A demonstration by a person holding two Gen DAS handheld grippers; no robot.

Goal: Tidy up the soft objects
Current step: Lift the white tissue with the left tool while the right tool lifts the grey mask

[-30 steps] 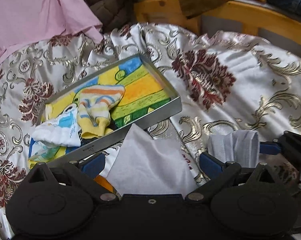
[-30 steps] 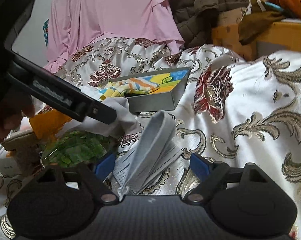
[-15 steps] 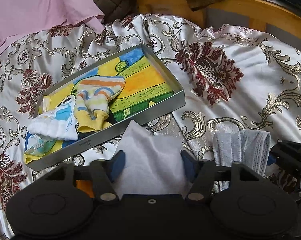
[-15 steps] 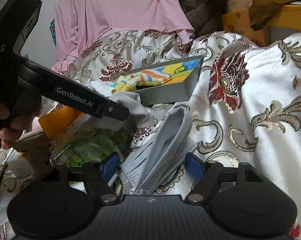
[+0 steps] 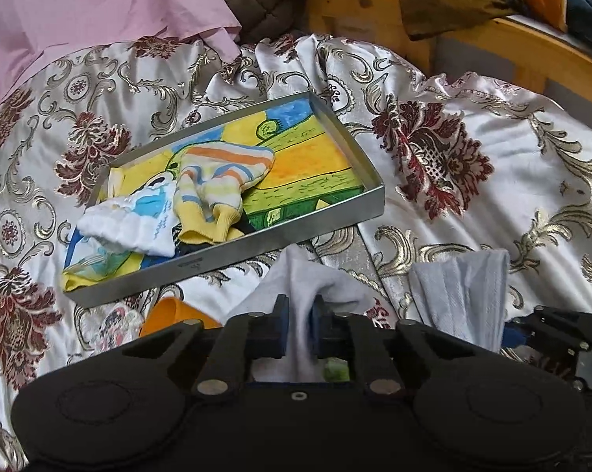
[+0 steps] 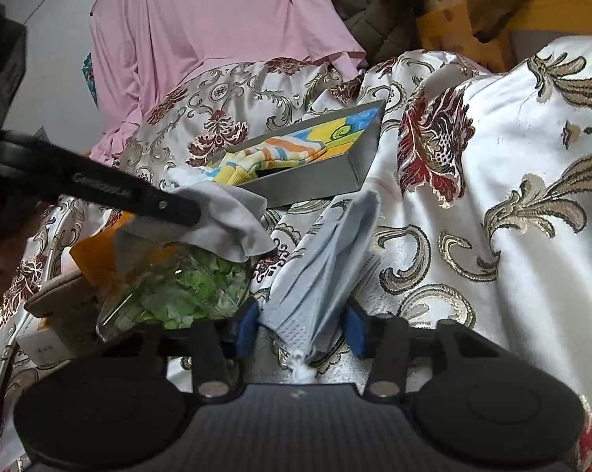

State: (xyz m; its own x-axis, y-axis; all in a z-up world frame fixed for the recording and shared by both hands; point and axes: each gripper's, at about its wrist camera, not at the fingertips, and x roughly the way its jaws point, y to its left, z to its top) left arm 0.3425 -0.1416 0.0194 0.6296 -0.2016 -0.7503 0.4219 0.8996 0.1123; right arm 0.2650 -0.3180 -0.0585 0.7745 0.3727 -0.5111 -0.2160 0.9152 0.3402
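A: Two handheld grippers work over a bed draped in a shiny white bedspread patterned with gold scrolls and dark red flowers. What is each one doing?

B: The left gripper has its blue-padded fingers pressed together on a pale grey cloth, pinching a fold of it. In the right wrist view the same cloth hangs from the tip of the left gripper, draped over a clear bag of green leaves.

A: And the right one?

B: The right gripper has its fingers partly apart, one on each side of a light blue face mask. The mask stands up in a bunched fold between them. I cannot tell whether the pads press on it.

A: Where does everything else sit?

B: A shallow metal tray with a bright yellow, green and blue picture on its floor lies on the bedspread, just beyond the grey cloth. Inside it lies a striped sock in yellow, orange and blue, and beside that a white sock with blue markings spills over the tray's left end. From the left wrist view the mask is right of the cloth, near the tray's near corner.

A: Anything behind?

B: A pink garment lies at the far left, with a brown quilted jacket and a wooden bed frame beyond.
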